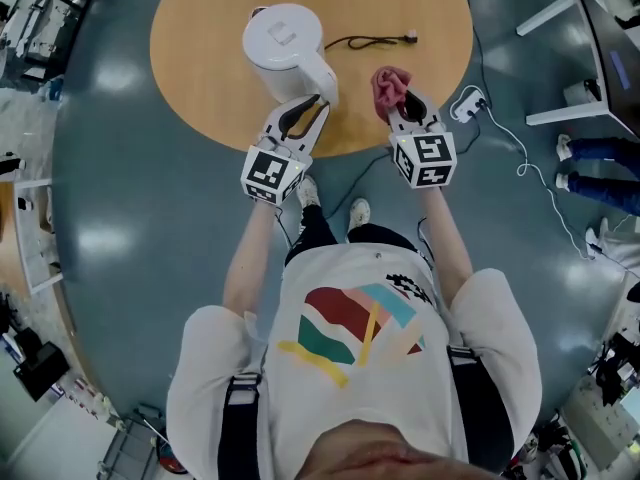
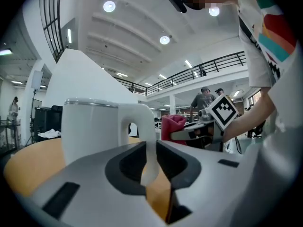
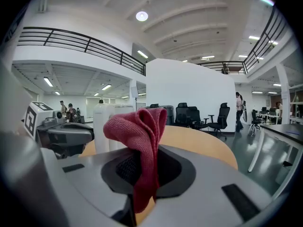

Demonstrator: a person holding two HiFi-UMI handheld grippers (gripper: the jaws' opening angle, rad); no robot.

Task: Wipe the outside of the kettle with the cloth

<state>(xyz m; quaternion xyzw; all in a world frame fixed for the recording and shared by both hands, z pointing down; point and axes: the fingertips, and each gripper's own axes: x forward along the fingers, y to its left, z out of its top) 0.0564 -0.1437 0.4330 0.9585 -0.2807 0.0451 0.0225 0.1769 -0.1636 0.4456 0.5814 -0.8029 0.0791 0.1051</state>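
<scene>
A white electric kettle (image 1: 283,43) stands upright on the round wooden table (image 1: 200,68), its handle (image 1: 322,83) turned toward me. My left gripper (image 1: 308,103) is shut on that handle (image 2: 142,122), which fills the narrow gap between the jaws (image 2: 151,150). To the right, my right gripper (image 1: 405,103) is shut on a bunched red cloth (image 1: 388,86), held just above the table's near edge. In the right gripper view the cloth (image 3: 139,141) sticks up from the jaws, with the kettle (image 3: 106,122) to its left and apart from it.
A black cable (image 1: 375,40) lies on the table behind the cloth. A white power strip (image 1: 468,103) with its cord lies on the floor at the right. Office chairs (image 3: 215,117) and desk legs (image 1: 548,13) stand beyond the table.
</scene>
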